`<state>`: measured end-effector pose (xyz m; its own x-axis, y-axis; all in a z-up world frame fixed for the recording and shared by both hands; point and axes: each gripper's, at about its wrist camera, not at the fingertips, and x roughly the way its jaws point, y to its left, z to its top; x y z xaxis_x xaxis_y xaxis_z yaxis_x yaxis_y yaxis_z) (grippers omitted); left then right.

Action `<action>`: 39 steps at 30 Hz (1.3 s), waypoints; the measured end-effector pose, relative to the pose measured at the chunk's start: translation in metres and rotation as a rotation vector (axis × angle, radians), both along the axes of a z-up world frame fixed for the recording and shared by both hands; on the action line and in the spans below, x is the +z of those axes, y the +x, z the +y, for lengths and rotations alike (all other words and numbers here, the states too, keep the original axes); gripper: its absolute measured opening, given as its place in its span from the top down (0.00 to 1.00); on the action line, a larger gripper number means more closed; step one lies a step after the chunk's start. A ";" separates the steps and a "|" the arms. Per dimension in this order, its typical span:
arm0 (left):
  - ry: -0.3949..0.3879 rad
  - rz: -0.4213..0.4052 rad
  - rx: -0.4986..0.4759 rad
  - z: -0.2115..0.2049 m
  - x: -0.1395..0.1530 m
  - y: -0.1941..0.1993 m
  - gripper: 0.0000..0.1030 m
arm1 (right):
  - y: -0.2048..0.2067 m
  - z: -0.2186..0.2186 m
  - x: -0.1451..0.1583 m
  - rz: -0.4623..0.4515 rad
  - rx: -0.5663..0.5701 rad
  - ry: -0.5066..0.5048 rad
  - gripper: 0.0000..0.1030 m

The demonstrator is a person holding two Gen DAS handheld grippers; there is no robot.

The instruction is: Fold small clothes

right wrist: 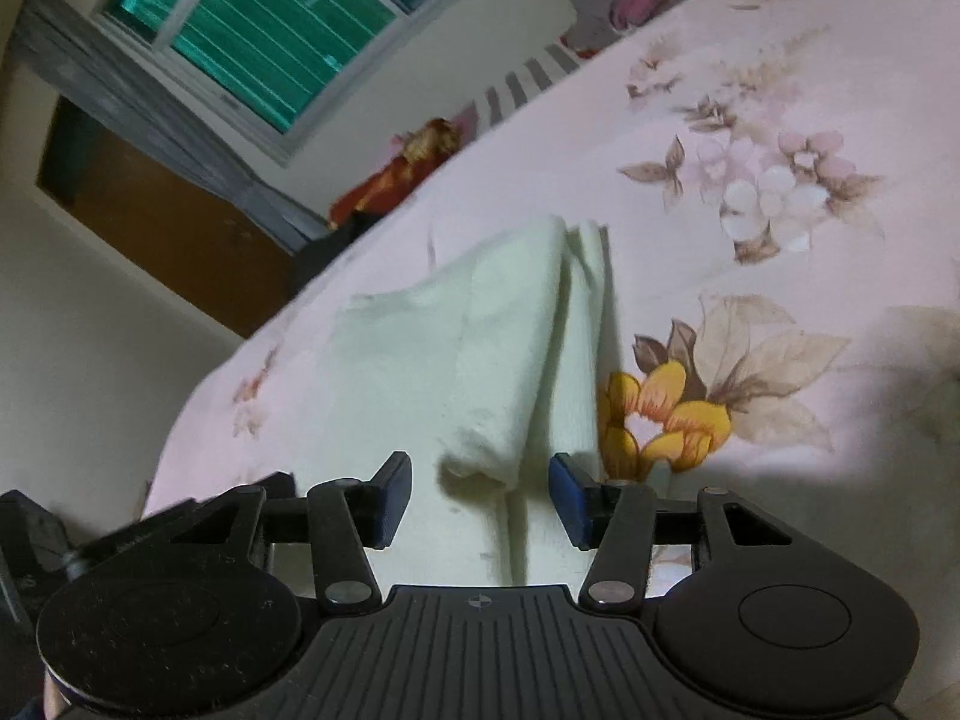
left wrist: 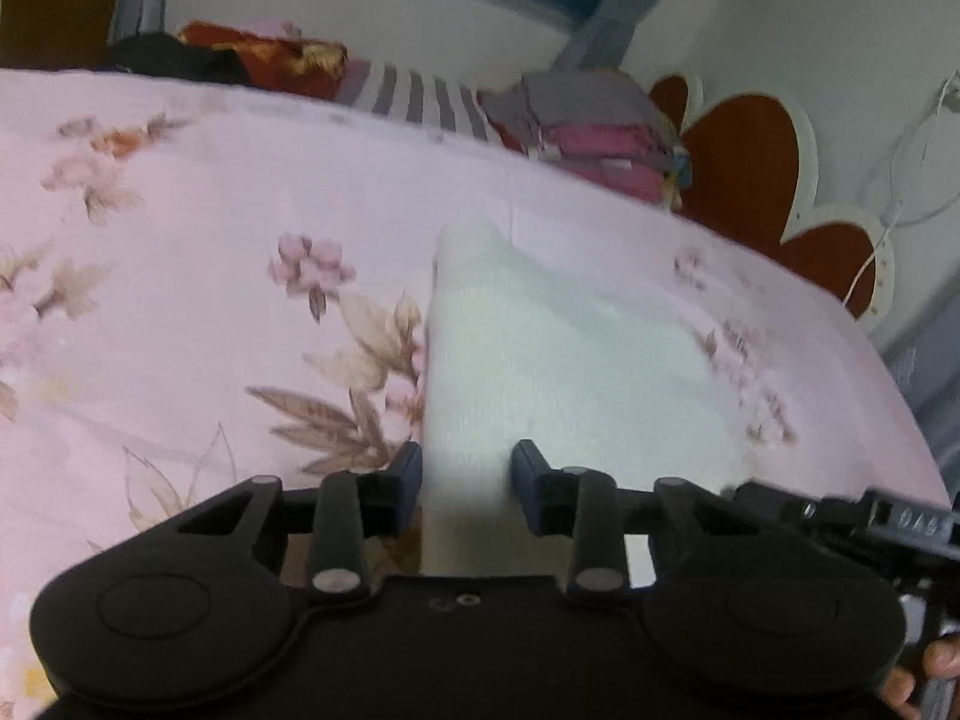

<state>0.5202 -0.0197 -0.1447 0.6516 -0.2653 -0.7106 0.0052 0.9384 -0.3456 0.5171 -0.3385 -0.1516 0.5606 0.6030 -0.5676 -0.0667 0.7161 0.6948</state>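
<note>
A small white knit garment (left wrist: 540,354) lies on the pink floral bedsheet (left wrist: 210,276). In the left wrist view my left gripper (left wrist: 467,480) is open, its blue-padded fingers either side of the garment's near edge. In the right wrist view the same garment (right wrist: 468,354) shows folded, with a crease down its middle. My right gripper (right wrist: 480,495) is open, its fingers straddling the garment's near corner. Neither gripper holds the cloth.
A stack of folded clothes (left wrist: 600,132) in grey and pink sits at the far right of the bed. A red and black pile (left wrist: 240,60) lies at the far left. A red heart-shaped headboard (left wrist: 750,168) stands at the right. The other gripper's body (left wrist: 870,519) is close on the right.
</note>
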 end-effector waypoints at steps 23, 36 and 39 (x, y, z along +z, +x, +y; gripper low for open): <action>0.080 -0.036 -0.236 -0.028 0.008 -0.001 0.83 | 0.018 0.043 0.017 -0.062 0.045 -0.301 0.83; 0.082 -0.138 -0.280 -0.028 0.040 0.060 0.75 | 0.045 0.025 0.036 -0.141 -0.040 -0.336 0.67; 0.089 -0.035 -0.294 -0.034 0.006 0.086 0.77 | 0.073 0.044 0.020 -0.102 0.031 -0.399 0.72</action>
